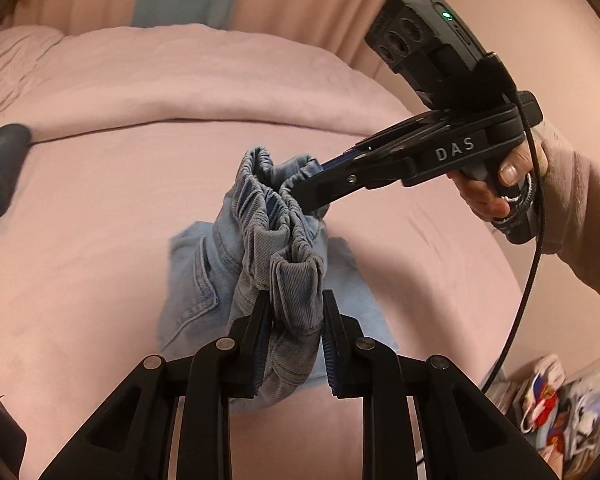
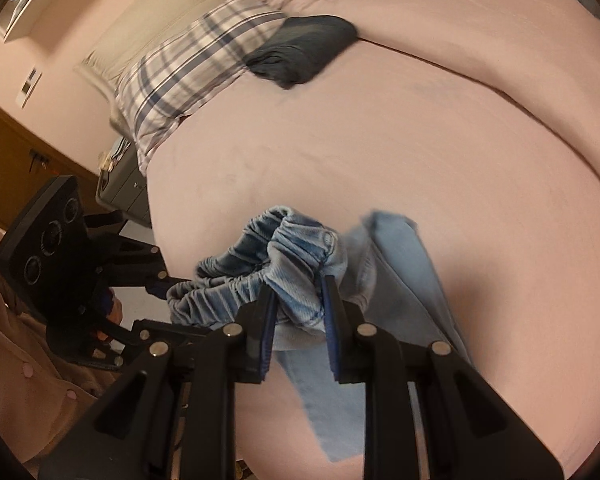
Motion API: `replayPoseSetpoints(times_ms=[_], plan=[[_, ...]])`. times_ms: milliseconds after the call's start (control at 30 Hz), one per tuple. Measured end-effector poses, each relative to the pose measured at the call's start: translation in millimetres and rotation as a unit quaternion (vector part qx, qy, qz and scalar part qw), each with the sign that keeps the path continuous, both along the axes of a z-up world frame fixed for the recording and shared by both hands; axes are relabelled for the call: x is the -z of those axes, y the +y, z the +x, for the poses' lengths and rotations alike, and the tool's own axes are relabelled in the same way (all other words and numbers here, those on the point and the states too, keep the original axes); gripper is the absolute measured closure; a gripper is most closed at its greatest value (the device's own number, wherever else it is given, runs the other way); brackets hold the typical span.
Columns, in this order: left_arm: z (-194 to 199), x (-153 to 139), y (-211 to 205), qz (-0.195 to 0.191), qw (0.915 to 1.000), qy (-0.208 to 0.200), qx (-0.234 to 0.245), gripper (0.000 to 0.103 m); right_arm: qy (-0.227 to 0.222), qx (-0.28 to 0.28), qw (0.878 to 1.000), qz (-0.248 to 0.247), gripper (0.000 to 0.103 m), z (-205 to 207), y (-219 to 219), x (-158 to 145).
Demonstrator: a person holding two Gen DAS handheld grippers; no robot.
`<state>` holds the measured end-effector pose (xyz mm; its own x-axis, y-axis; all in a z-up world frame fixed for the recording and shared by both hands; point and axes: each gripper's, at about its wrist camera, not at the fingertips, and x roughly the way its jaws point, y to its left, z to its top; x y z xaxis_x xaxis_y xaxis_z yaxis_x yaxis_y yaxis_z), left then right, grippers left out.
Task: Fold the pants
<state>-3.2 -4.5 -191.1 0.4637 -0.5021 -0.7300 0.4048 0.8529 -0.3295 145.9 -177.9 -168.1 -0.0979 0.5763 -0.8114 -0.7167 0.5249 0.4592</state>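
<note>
Light blue denim pants point(image 1: 260, 240) with a gathered elastic waistband hang lifted above the pink bed point(image 1: 100, 208). My left gripper point(image 1: 296, 300) is shut on one bunch of the waistband, fabric pinched between its blue pads. From the right, my right gripper point(image 1: 300, 200) is shut on the waistband's other end, held by a hand point(image 1: 488, 196). In the right wrist view the right gripper point(image 2: 299, 292) clamps the waistband of the pants point(image 2: 296, 248), and the left gripper point(image 2: 166, 282) grips it at the left. The legs point(image 2: 400, 280) trail down onto the sheet.
A dark folded garment point(image 2: 304, 52) lies by a plaid pillow point(image 2: 180, 72) at the bed's head, seen also at the left point(image 1: 0, 168). A black cable point(image 1: 532, 280) hangs from the right gripper. Colourful clutter point(image 1: 560, 400) lies off the bed's edge. A grey cabinet point(image 2: 124, 188) stands beside the bed.
</note>
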Motion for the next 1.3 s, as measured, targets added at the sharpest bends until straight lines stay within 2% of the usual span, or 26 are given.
replayPoseSetpoints(times_ms=[133, 267, 333, 400, 467, 567, 600, 700, 767, 800, 833, 867, 900, 933, 1000, 1100, 1133, 1233, 1300], plan=[[6, 14, -37, 0.027, 0.9994, 0.003, 0.021, 0.081, 0.016, 0.021, 1.000, -0.007, 0.080, 2, -39, 28], [10, 40, -83, 0.083, 0.9960, -0.004, 0.033, 0.081, 0.020, 0.047, 0.998, -0.029, 0.072, 4, -69, 57], [20, 66, -113, 0.112, 0.9907, 0.028, 0.071, 0.077, 0.015, 0.086, 0.995, -0.047, 0.072, 9, -84, 72], [17, 76, -127, 0.126, 0.9865, 0.047, 0.093, 0.076, 0.016, 0.147, 0.988, -0.036, 0.064, 11, -108, 79], [15, 72, -121, 0.114, 0.9875, 0.052, 0.096, 0.075, 0.022, 0.205, 0.978, -0.010, 0.059, 3, -134, 79], [29, 58, -80, 0.040, 0.9920, 0.096, 0.071, 0.075, 0.038, 0.261, 0.964, 0.030, 0.057, -20, -158, 75], [33, 52, -68, 0.022, 0.9922, 0.102, 0.068, 0.075, 0.048, 0.280, 0.957, 0.051, 0.051, -31, -163, 74], [47, 34, -44, -0.009, 0.9900, 0.114, 0.083, 0.073, 0.085, 0.313, 0.942, 0.085, 0.044, -66, -161, 80], [49, 27, -45, 0.000, 0.9880, 0.099, 0.118, 0.071, 0.114, 0.337, 0.929, 0.106, 0.044, -90, -153, 89], [48, 26, -51, 0.008, 0.9835, 0.102, 0.149, 0.068, 0.123, 0.355, 0.919, 0.120, 0.043, -99, -151, 92], [45, 24, -60, 0.003, 0.9761, 0.108, 0.189, 0.068, 0.138, 0.376, 0.905, 0.145, 0.043, -109, -151, 95], [41, 23, -67, 0.001, 0.9721, 0.100, 0.212, 0.068, 0.154, 0.397, 0.889, 0.167, 0.043, -117, -153, 97], [41, 19, -69, 0.003, 0.9716, 0.087, 0.220, 0.067, 0.160, 0.414, 0.877, 0.182, 0.040, -124, -153, 98], [43, 15, -71, 0.004, 0.9723, 0.076, 0.221, 0.067, 0.161, 0.427, 0.870, 0.188, 0.039, -129, -154, 99], [57, 12, -69, 0.008, 0.9735, 0.068, 0.218, 0.067, 0.147, 0.445, 0.868, 0.165, 0.038, -139, -153, 101], [87, 16, -71, 0.049, 0.9694, 0.043, 0.237, 0.066, 0.167, 0.476, 0.847, 0.171, 0.038, -153, -153, 111], [97, 19, -73, 0.066, 0.9661, 0.034, 0.247, 0.066, 0.169, 0.477, 0.845, 0.173, 0.038, -158, -148, 113], [130, 34, -87, 0.101, 0.9531, 0.039, 0.283, 0.065, 0.156, 0.461, 0.860, 0.155, 0.038, -165, -131, 116], [140, 53, -91, 0.093, 0.9407, 0.079, 0.317, 0.065, 0.141, 0.459, 0.866, 0.142, 0.039, -166, -125, 119]])
